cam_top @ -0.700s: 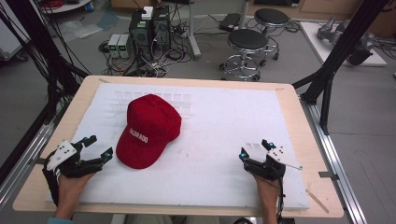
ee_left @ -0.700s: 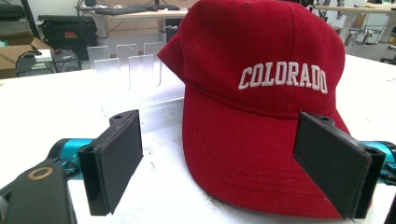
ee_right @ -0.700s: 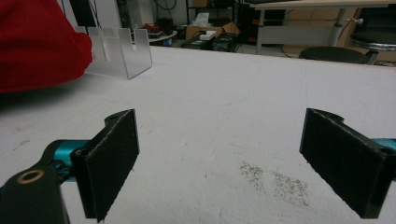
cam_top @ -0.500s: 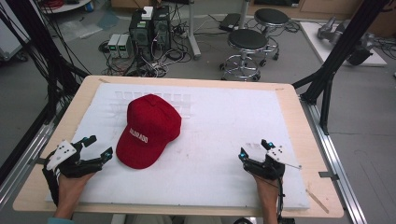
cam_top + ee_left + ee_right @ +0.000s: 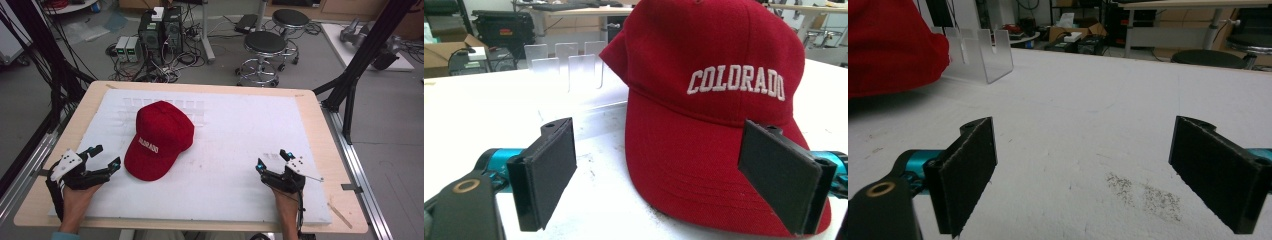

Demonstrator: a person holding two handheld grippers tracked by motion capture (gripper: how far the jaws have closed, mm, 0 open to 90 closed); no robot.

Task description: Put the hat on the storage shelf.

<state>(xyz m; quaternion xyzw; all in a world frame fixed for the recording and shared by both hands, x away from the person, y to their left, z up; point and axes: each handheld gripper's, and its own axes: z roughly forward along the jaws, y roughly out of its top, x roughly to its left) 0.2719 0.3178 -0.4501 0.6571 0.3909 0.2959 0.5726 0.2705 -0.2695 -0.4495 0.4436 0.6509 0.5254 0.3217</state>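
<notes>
A red baseball cap [image 5: 159, 139] with white "COLORADO" lettering lies on the white mat, brim toward the near edge. My left gripper [image 5: 105, 157] rests at the near left, open, its fingertips just short of the brim. In the left gripper view the cap [image 5: 719, 105] looms close, its brim lying between and just beyond the spread jaws of the left gripper [image 5: 674, 180]. My right gripper [image 5: 272, 160] sits at the near right, open and holding nothing, far from the cap. The right gripper view has the right gripper [image 5: 1088, 175] over bare mat and the cap [image 5: 890, 47] at far left.
A clear acrylic slotted rack [image 5: 165, 107] stands on the mat [image 5: 240, 130] behind the cap, also seen as the rack [image 5: 979, 54]. The wooden table edge [image 5: 345, 165] frames the mat. Stools [image 5: 265, 50], computers and cables sit on the floor beyond the table.
My left gripper has crept slightly closer to the cap's brim. The right gripper and the cap have stayed put.
</notes>
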